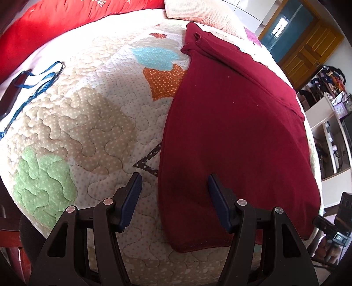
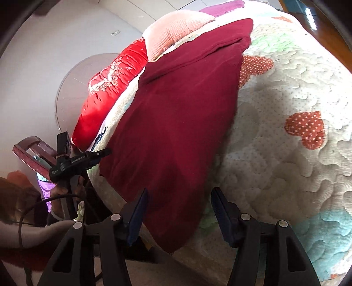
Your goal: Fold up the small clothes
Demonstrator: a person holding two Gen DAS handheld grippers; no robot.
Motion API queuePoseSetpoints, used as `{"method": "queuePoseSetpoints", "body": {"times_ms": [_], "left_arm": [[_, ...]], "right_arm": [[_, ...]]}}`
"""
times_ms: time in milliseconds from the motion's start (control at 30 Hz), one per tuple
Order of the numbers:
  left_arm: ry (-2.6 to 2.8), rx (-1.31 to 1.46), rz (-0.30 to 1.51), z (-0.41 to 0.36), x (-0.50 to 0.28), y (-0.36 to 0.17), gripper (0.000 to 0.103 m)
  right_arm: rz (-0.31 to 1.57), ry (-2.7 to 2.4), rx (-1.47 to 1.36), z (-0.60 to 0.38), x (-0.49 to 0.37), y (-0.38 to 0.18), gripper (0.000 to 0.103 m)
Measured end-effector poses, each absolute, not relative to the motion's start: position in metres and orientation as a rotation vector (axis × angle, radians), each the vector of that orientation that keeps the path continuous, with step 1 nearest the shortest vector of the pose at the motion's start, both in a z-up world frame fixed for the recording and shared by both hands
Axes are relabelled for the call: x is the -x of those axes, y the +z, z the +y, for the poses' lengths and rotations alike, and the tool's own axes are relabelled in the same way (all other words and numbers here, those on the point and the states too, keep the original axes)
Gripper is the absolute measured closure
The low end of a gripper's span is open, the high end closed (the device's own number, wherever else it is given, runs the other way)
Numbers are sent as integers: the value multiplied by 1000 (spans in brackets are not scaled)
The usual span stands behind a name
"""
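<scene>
On the quilted bedspread with coloured dotted patches (image 1: 92, 123), close to the near edge of the bed, lies the dark red knitted garment (image 1: 231, 143), spread long and flat, with one side already turned over along a seam. Its lower hem reaches the edge of the bed and hangs a little over it in the right wrist view (image 2: 176, 136).

The left gripper (image 1: 173, 182) hovers over the left border of the garment near the hem; its jaws stand wide apart and hold nothing. The right gripper (image 2: 179, 195) is above the hem at the bed edge, also wide open and empty.

I judge the step in hand is to take the hem at its two corners and fold it up toward the far end. To do it well, each gripper should go down to one corner, pinch only the red cloth and not the bedspread under it, and both should lift together so the fold stays straight. The soft knit will probably sag between the two grips.

A red embroidered cushion (image 1: 55, 24) and a pale pink ribbed pillow (image 1: 198, 11) lie at the far edge of the bed, and a blue strap (image 1: 41, 81) lies near the left edge. Beyond the bed I see a wooden door (image 1: 308, 48) and open shelves (image 1: 330, 123).
</scene>
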State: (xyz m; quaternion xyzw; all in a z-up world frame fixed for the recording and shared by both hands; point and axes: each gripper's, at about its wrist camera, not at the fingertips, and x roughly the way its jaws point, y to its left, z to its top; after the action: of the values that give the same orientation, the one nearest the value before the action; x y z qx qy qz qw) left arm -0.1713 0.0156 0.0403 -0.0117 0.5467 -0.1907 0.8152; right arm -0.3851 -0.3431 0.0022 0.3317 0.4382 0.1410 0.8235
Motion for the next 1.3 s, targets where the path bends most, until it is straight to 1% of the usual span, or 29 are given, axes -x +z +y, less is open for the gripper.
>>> {"method": "queuePoseSetpoints", "body": {"times_ms": [167,267,400,567,700,733,767,800,833,867,900,1000,1133,1167,1200,1233,1267,1300], "left_arm": [[-381,10,1154,12,172,36,40],[-372,8,1147,9,172,34,38],[-370,-5,1144,8,173,34,38],[-375,7,1161,8,178,33,38],[-400,37,1175,13,184,32,37],[-405,34,1175,13,185,31,37],[-407,25,1173,12,186,31,37],[-411,11,1171,11,186,31,38],[-418,-2,1167,9,187,31,48],[-437,0,1169,8,187,32,57],[-464,14,1179,8,189,32,71],[-481,-27,1160,4,196,39,81],[-483,-34,1168,6,201,40,80],[-475,-26,1173,8,201,40,79],[-462,-7,1180,10,201,39,72],[-448,12,1191,13,201,38,63],[-440,35,1201,16,201,37,60],[-442,68,1207,20,200,36,59]], "right_arm": [[934,301,-692,-338,381,1,61],[931,297,-693,-341,384,3,65],[926,311,-711,-342,387,3,66],[921,330,-626,-332,388,9,65],[908,337,-676,-337,386,4,65],[906,337,-673,-337,385,3,69],[903,334,-659,-337,384,4,82],[893,322,-654,-338,384,6,93],[880,320,-667,-341,385,8,96],[869,326,-672,-343,386,12,96],[856,329,-657,-343,387,18,96],[815,347,-631,-345,394,34,96],[857,345,-635,-349,389,20,96],[878,354,-647,-349,387,13,96],[890,361,-660,-350,387,9,96],[896,361,-675,-348,386,5,91],[899,376,-700,-349,386,1,78],[893,408,-734,-351,386,-2,72]]}}
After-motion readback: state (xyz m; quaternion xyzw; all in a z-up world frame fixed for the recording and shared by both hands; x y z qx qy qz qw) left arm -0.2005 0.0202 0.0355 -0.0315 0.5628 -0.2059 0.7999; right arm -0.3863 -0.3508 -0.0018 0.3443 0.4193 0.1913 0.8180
